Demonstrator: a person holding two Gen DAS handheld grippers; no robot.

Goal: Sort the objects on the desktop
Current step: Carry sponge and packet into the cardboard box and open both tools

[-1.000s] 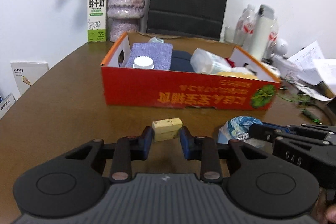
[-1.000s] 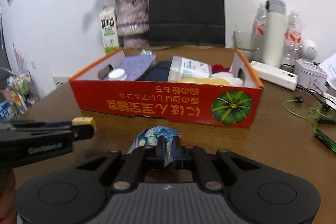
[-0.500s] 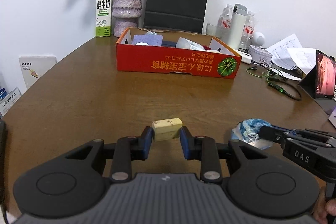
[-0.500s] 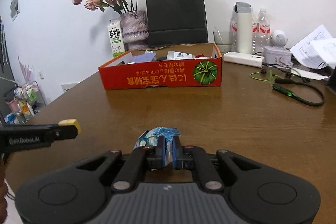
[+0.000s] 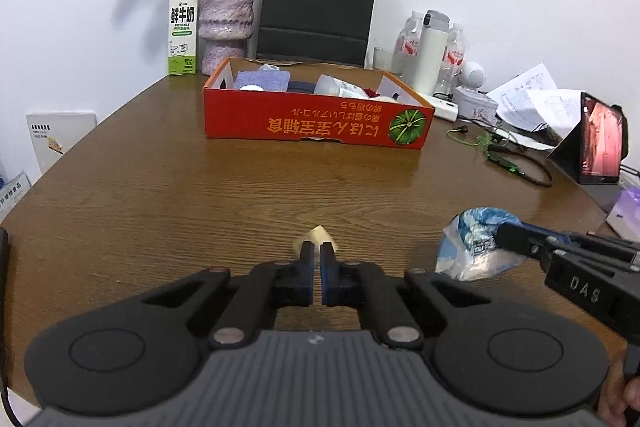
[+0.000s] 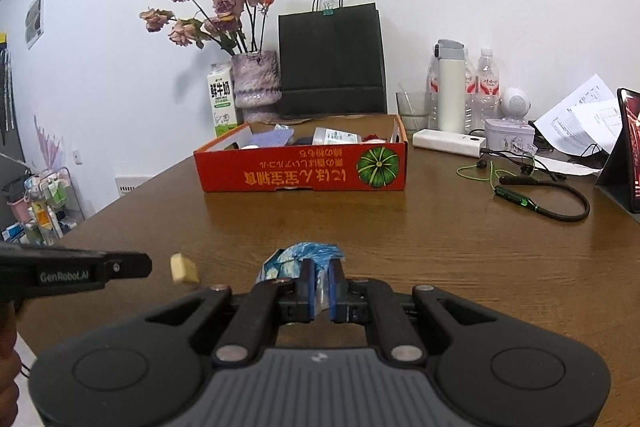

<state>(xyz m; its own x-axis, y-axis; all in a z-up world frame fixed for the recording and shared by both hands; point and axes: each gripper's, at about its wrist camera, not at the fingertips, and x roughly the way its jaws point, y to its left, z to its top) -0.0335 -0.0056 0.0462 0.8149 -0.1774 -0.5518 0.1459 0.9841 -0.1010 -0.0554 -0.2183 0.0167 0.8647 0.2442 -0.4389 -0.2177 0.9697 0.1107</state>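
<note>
Two things are in play on the table (image 6: 440, 247), both well short of the red box (image 6: 300, 179) at the far side. The right gripper (image 6: 320, 265) is clamped on a crumpled blue-and-white wrapper (image 6: 308, 253), which bulges out above the pads. It looks light, soft and crinkly, so pinching a bunched fold, as here, should hold it better than a loose edge that could slide free.

The left gripper (image 5: 315, 247) has its jaws pressed together with nothing between them. The small yellow block (image 6: 184, 269) sits just beyond its tips, tilted and blurred, apart from them in the right wrist view. I cannot tell whether it rests on the wood. It looks light, stiff and smooth-sided, likely to squirt out of a corner pinch. Its flat opposite faces are the safer place to grip.
</note>
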